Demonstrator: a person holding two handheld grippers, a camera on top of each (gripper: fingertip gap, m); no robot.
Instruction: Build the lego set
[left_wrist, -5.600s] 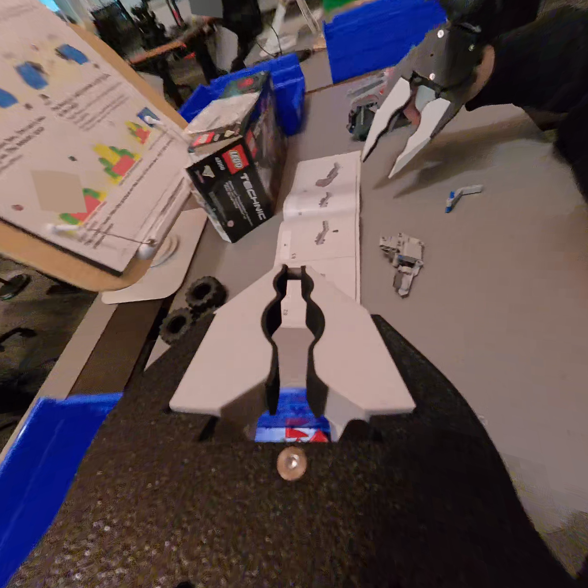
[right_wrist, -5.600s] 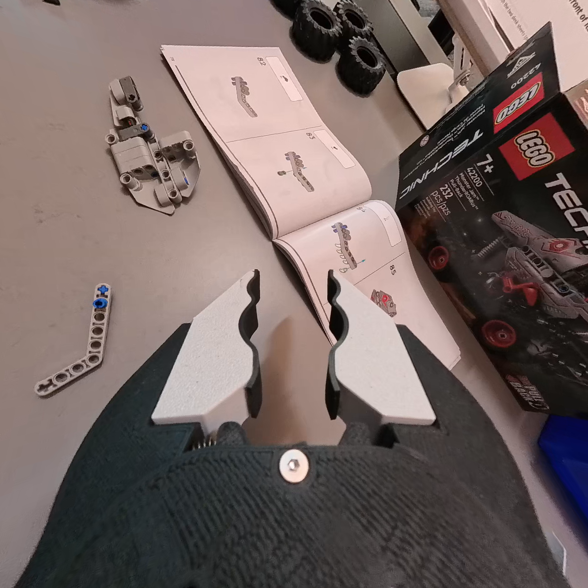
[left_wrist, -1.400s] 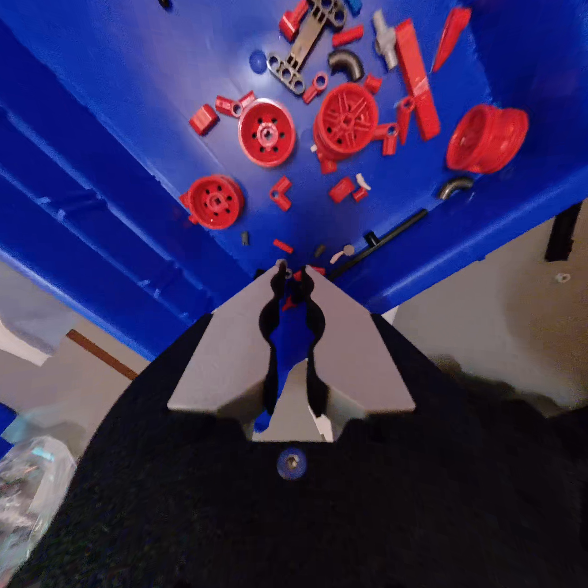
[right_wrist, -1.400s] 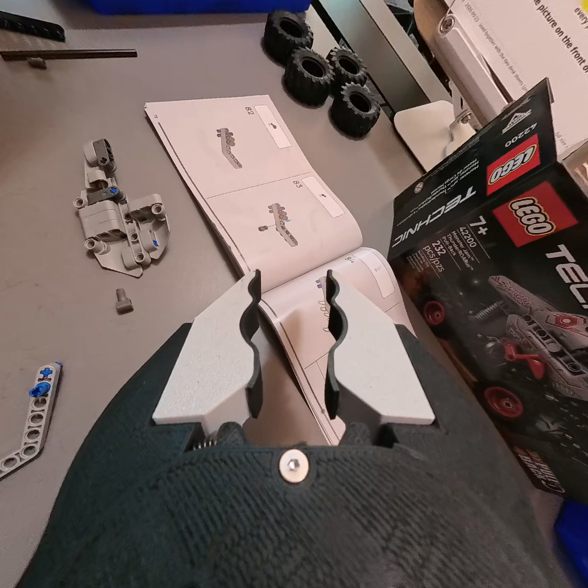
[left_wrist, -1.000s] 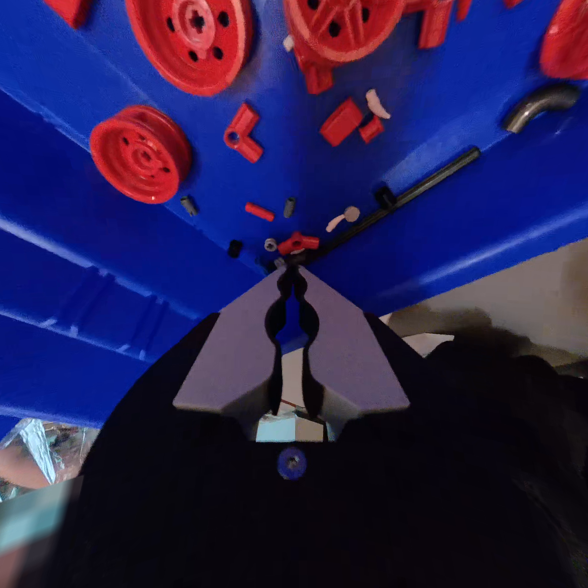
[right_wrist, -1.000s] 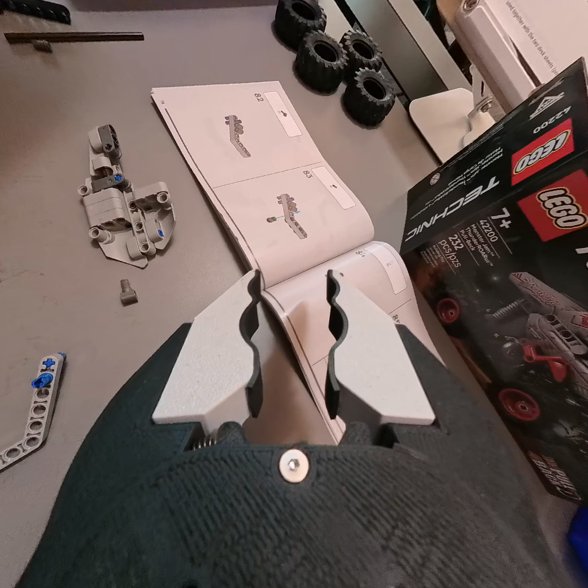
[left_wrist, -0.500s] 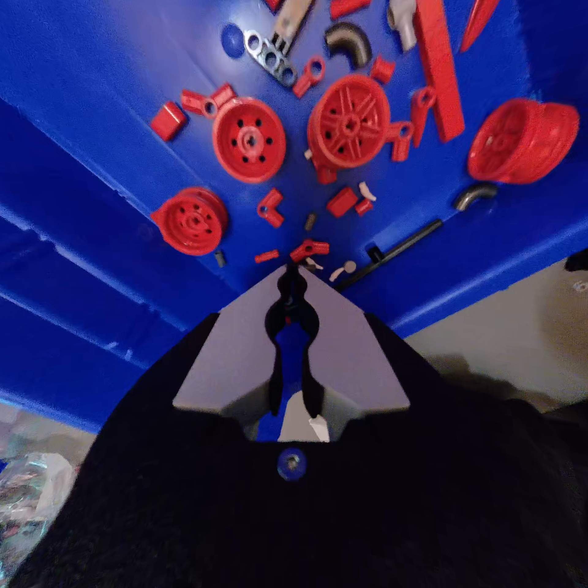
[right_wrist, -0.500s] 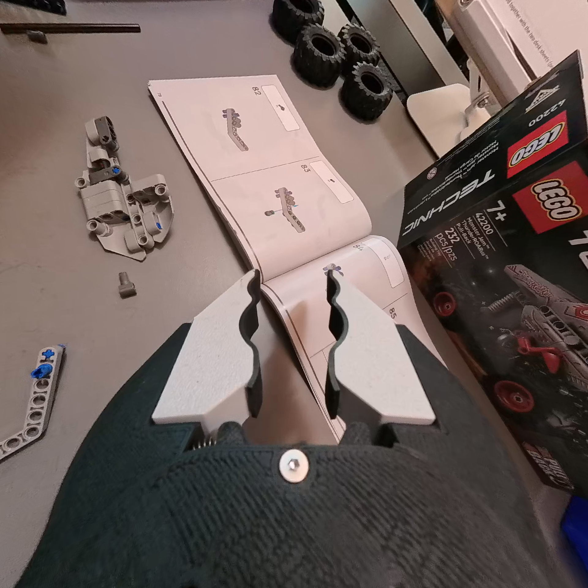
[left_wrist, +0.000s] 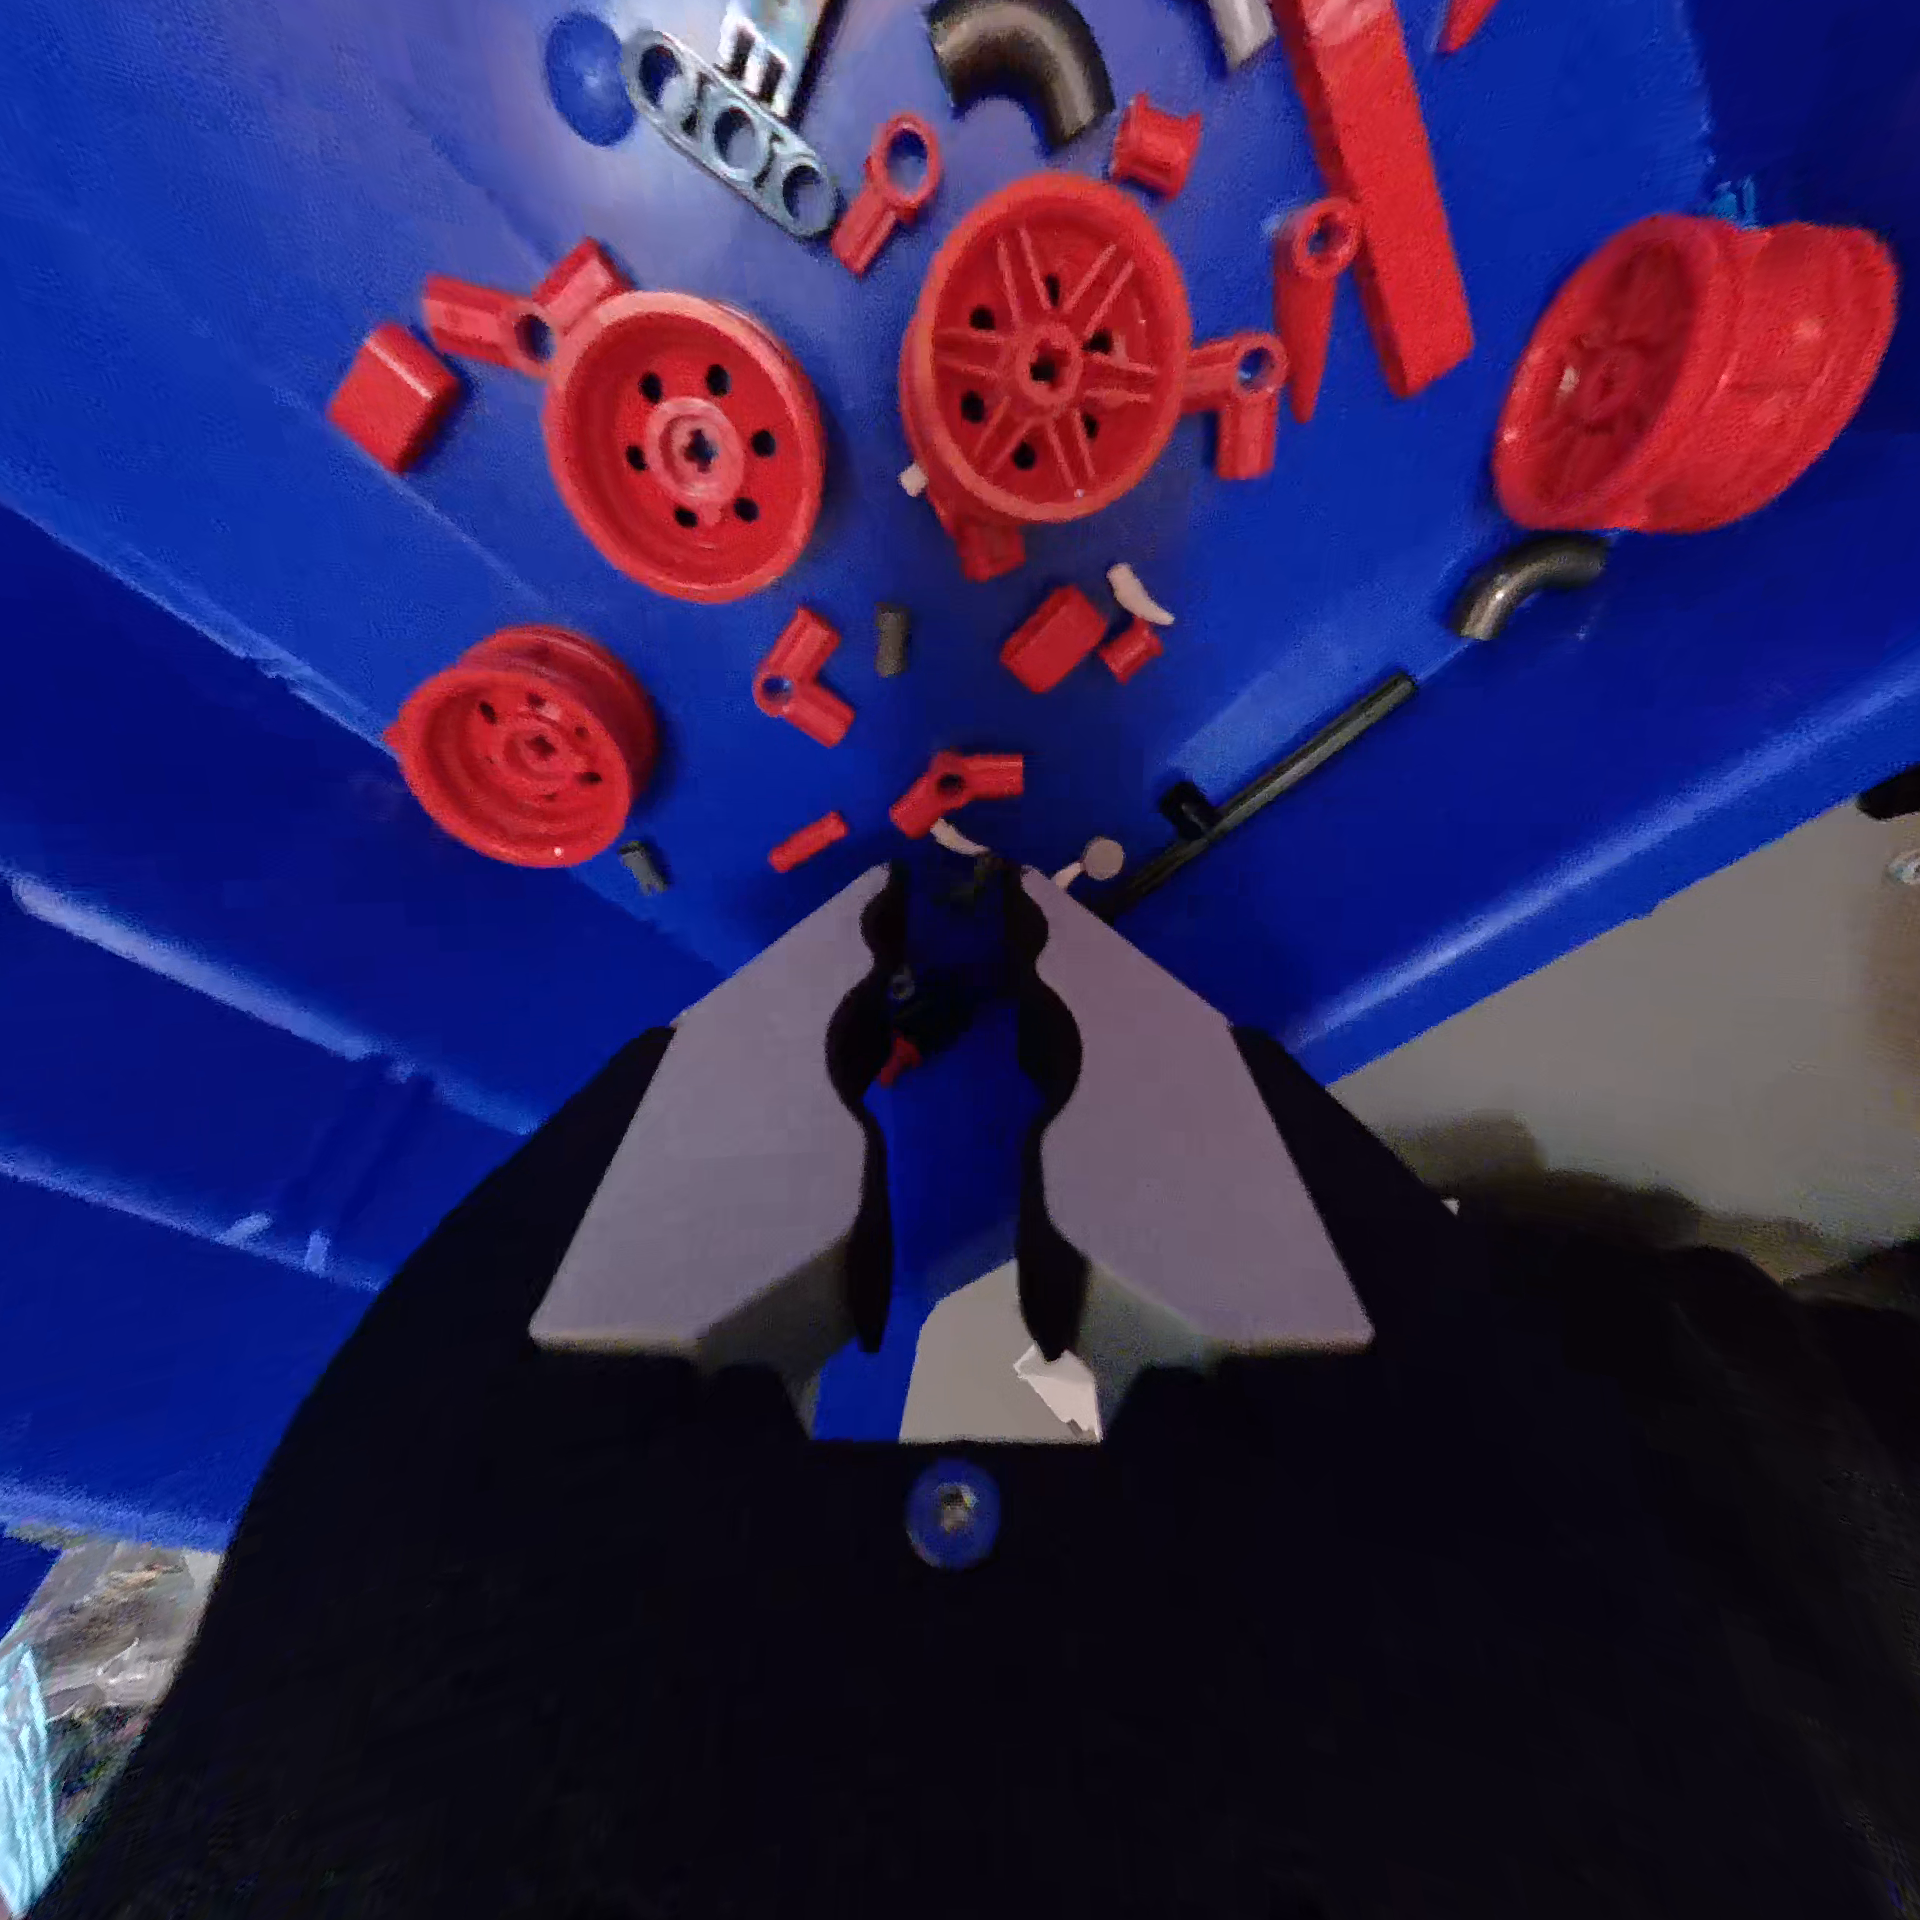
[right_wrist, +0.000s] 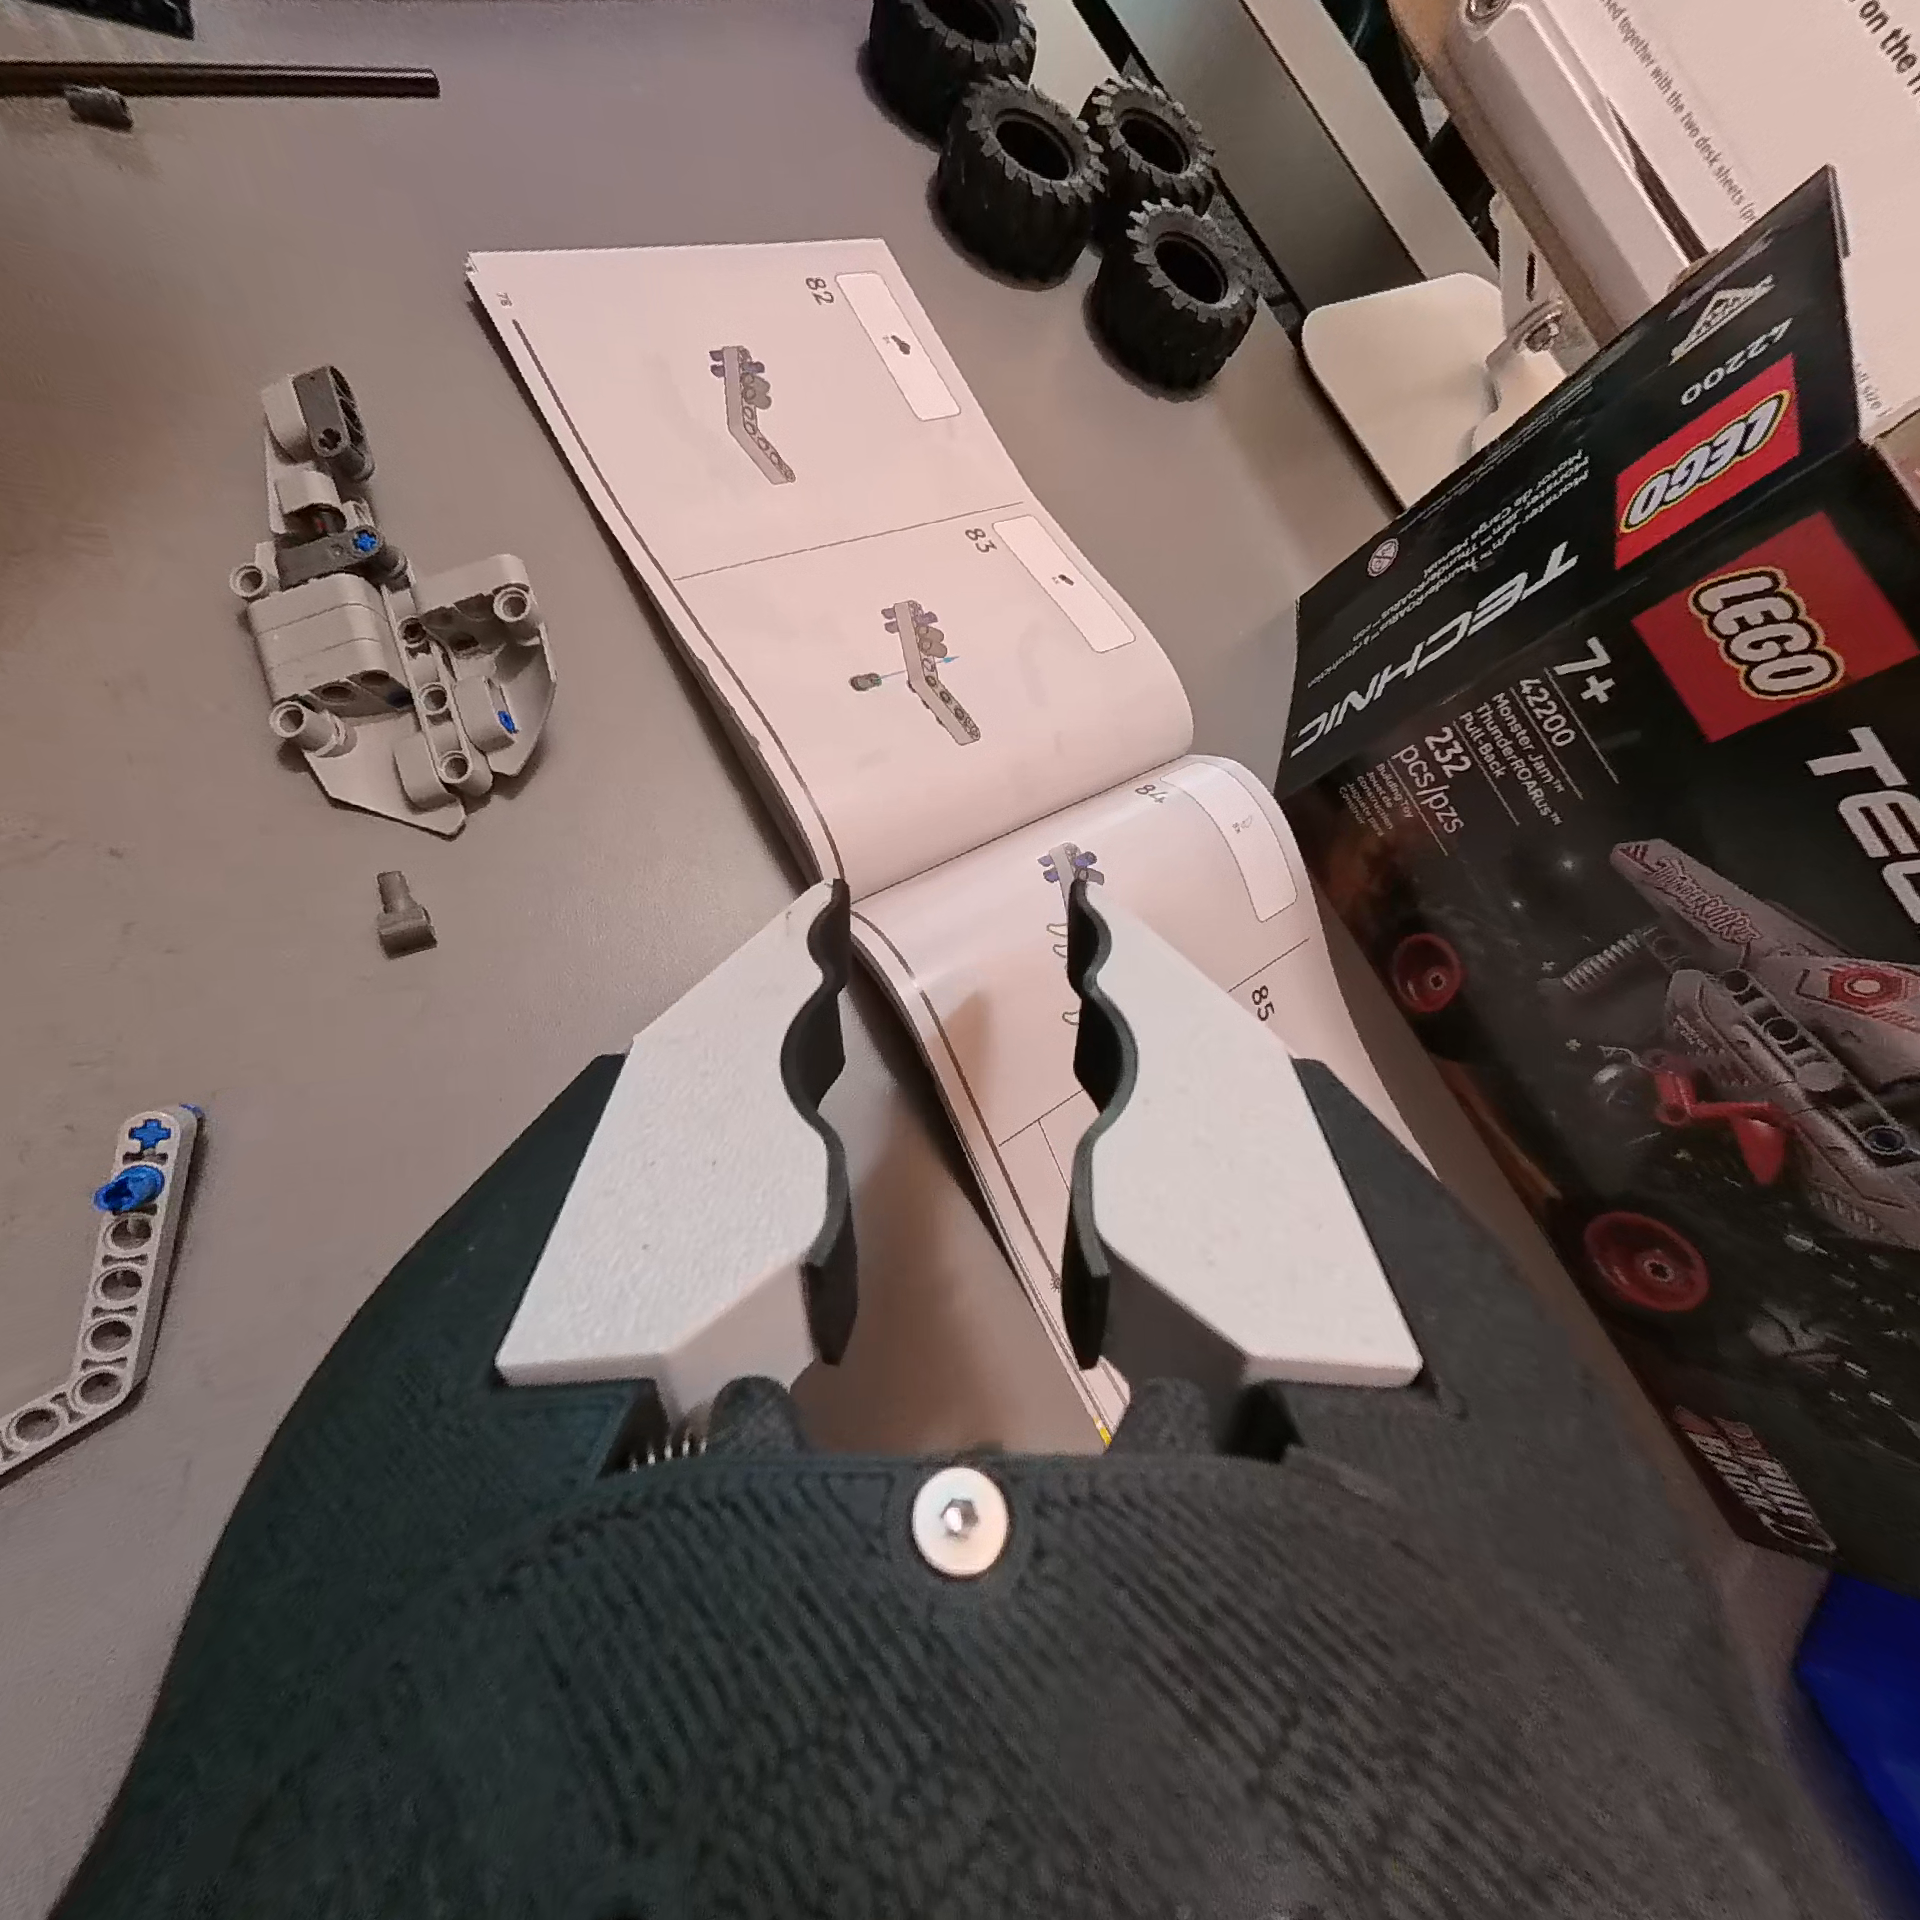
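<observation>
My left gripper (left_wrist: 951, 878) hangs over a blue bin (left_wrist: 208, 727) of loose parts: red wheel hubs (left_wrist: 686, 447), red connectors (left_wrist: 956, 790), a black axle (left_wrist: 1268, 790). Its jaws stand a little apart. A small dark piece with a red end (left_wrist: 935, 1003) shows between the pads; I cannot tell whether they touch it. My right gripper (right_wrist: 951, 904) is open and empty above the open instruction booklet (right_wrist: 831, 499). On the table to its left lie a grey sub-assembly (right_wrist: 384, 644), a small grey pin (right_wrist: 403, 914) and a bent grey beam with blue pins (right_wrist: 104, 1288).
The set's black box (right_wrist: 1662, 831) stands right of the booklet. Several black tyres (right_wrist: 1091, 177) sit beyond it, near a white stand base (right_wrist: 1392, 332). A long black axle (right_wrist: 208, 78) lies at the far left. Grey table (left_wrist: 1662, 1039) shows right of the bin.
The left gripper went from the table to the bin, dipped in and shut, lifted, and its jaws have now parted a little. The right gripper has stayed open, drifting slightly over the booklet.
</observation>
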